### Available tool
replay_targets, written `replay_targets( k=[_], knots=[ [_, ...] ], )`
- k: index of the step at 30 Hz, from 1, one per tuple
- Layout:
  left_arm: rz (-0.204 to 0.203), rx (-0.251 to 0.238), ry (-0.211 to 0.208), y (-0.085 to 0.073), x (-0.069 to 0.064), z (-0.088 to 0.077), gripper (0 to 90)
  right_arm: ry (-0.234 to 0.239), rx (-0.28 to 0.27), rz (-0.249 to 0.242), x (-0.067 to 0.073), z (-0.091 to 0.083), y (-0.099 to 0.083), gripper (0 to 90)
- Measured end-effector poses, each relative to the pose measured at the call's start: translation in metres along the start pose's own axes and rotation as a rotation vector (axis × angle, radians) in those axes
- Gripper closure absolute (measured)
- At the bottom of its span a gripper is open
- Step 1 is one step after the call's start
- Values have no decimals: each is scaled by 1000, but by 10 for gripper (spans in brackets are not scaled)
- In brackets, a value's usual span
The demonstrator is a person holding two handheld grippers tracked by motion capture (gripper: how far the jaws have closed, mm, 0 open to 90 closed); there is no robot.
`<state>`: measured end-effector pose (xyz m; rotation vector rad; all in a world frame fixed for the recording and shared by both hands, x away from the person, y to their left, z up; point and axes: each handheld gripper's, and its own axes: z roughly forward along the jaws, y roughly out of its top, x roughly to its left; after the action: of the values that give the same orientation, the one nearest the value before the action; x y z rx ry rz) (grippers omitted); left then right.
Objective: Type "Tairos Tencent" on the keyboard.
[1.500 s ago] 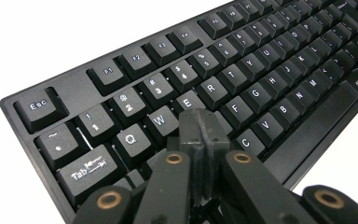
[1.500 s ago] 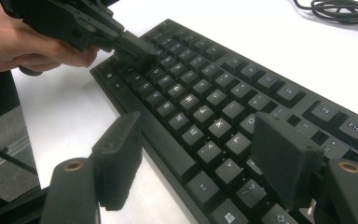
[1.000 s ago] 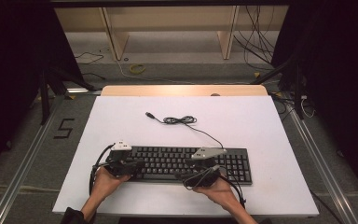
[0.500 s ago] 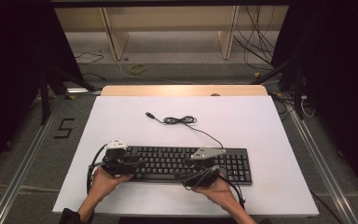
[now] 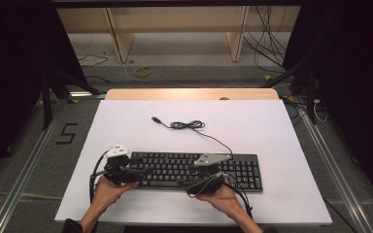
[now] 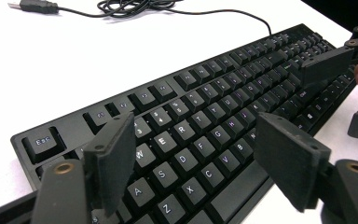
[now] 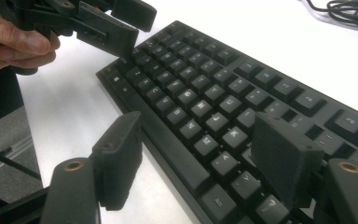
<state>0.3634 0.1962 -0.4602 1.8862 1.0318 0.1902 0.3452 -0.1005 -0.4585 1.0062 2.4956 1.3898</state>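
Just letting go of the black keyboard: left gripper freshly opened wide and empty, right gripper wide too, next probably lifting away.

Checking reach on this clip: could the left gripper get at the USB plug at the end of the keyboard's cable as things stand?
Probably yes. The left gripper, jaws just opened with nothing between them, hovers over the keyboard; beyond it only bare white table leads to the USB plug.

The keyboard keys read Esc, W, E, R, A, S, D, Z, X, C. A black 5 marks the floor at the table's 9 o'clock.
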Motion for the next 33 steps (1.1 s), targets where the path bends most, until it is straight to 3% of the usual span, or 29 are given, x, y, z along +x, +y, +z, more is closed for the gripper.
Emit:
replay_targets(
  k=[5,10,23,33],
  knots=[
    [0,-11,-7,-1,-1,-1,272,7,2,3,3,4,2,369],
    [-5,-21,-10,-2,-2,-2,259,6,17,-3,4,10,2,446],
    [0,-30,-16,-4,-4,-3,246,-1,58,-25,7,22,-2,758],
    [10,-31,-25,-6,-6,-5,238,8,86,-45,9,28,-5,897]
  ],
)
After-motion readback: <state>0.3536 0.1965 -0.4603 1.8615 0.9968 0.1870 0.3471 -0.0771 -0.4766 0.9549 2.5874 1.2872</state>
